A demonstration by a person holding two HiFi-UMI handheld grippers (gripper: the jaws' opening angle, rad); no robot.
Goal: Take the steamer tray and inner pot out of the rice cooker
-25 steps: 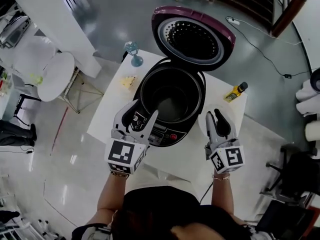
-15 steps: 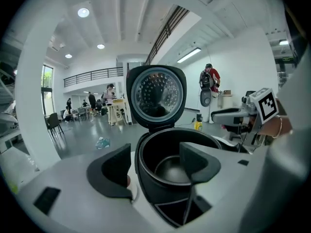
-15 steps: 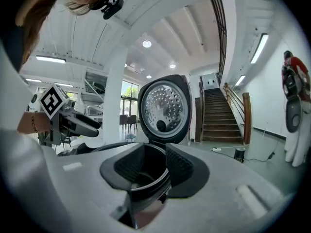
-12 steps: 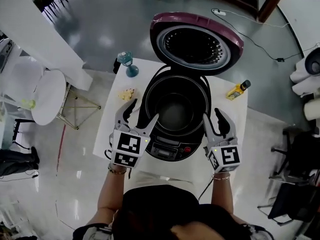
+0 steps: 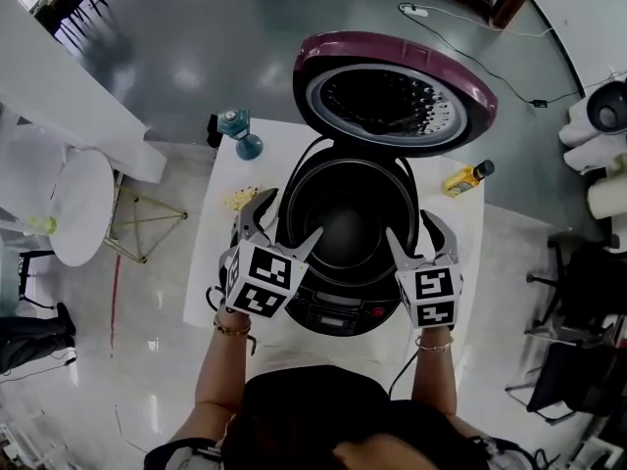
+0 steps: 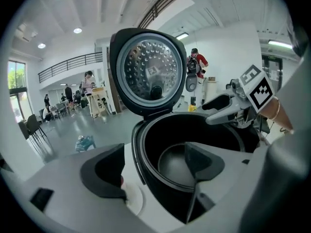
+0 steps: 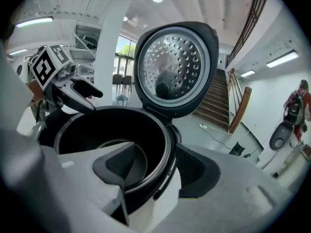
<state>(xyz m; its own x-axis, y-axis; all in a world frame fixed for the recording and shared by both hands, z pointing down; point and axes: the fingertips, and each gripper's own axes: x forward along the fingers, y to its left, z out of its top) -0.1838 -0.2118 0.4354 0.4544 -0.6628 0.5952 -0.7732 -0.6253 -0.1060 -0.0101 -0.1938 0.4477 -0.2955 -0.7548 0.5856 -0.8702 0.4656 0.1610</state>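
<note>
The rice cooker (image 5: 343, 306) stands on a white table (image 5: 208, 272) with its purple lid (image 5: 392, 91) swung up. Its dark inner pot (image 5: 345, 213) lies open to view, and I cannot make out a separate steamer tray. My left gripper (image 5: 284, 225) straddles the pot's left rim (image 6: 141, 154), one jaw outside and one over the bowl. My right gripper (image 5: 416, 235) straddles the right rim (image 7: 167, 154) the same way. Both sets of jaws have just been opening. The rim lies between them, and no pad presses on it.
On the table behind the cooker stand a blue glass piece (image 5: 240, 130), a small yellowish item (image 5: 239, 199) and a yellow bottle (image 5: 467, 177). A round white side table (image 5: 78, 209) stands on the floor at left. A cable (image 5: 460, 27) runs across the floor at the back.
Both grippers have moved forward and down from the cooker's front panel to either side of the pot rim. Their jaws stand wider apart than before.
</note>
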